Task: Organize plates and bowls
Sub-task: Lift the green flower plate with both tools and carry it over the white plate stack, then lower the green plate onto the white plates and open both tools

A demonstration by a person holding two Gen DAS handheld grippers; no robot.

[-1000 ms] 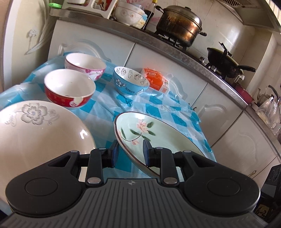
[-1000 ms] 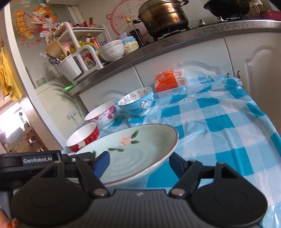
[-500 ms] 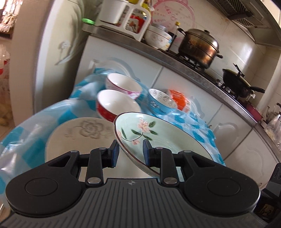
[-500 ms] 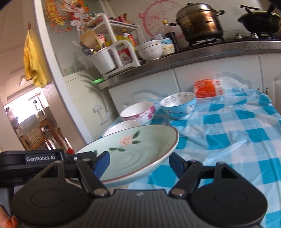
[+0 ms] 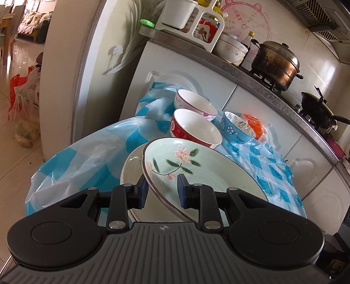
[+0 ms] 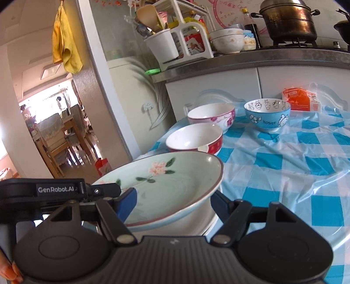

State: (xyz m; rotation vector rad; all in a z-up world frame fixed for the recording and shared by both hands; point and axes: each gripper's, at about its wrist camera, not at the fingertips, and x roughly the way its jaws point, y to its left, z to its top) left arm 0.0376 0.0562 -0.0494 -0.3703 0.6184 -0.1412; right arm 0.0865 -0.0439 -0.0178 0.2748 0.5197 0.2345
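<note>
Altogether, two plates and three bowls were counted on the worktop [image 6: 306, 157], which was covered by a blue-and-white checked plastic cloth [image 5: 91, 157].

The green floral plate [image 5: 196, 170] was off the cloth, tilted, above the white plate [image 5: 131, 172], which lay at the near left edge of the worktop. The left claw [image 5: 163, 192] was clamped on the near rim of the green floral plate, one blue pad outside and one inside the dish. The right claw [image 6: 174, 203] stood partly open; its two fingers straddled the same plate, but whether the pads pressed on it could not be told.

The three bowls stood beyond the plates: a red bowl [image 6: 196, 139] nearest, a pink-flowered bowl [image 6: 212, 115] behind it, and a blue cartoon bowl [image 6: 268, 113] to the right. An orange packet [image 6: 299, 99] leaned against the cabinet door at the far edge.

On the kitchen counter beyond stood a white utensil rack [image 6: 175, 43], further stacked bowls [image 6: 227, 40], a dark bottle [image 6: 249, 24], and a lidded steel pot [image 6: 288, 19] on the hob. A yellow cloth [image 6: 63, 45] hung at the doorway on the left.
</note>
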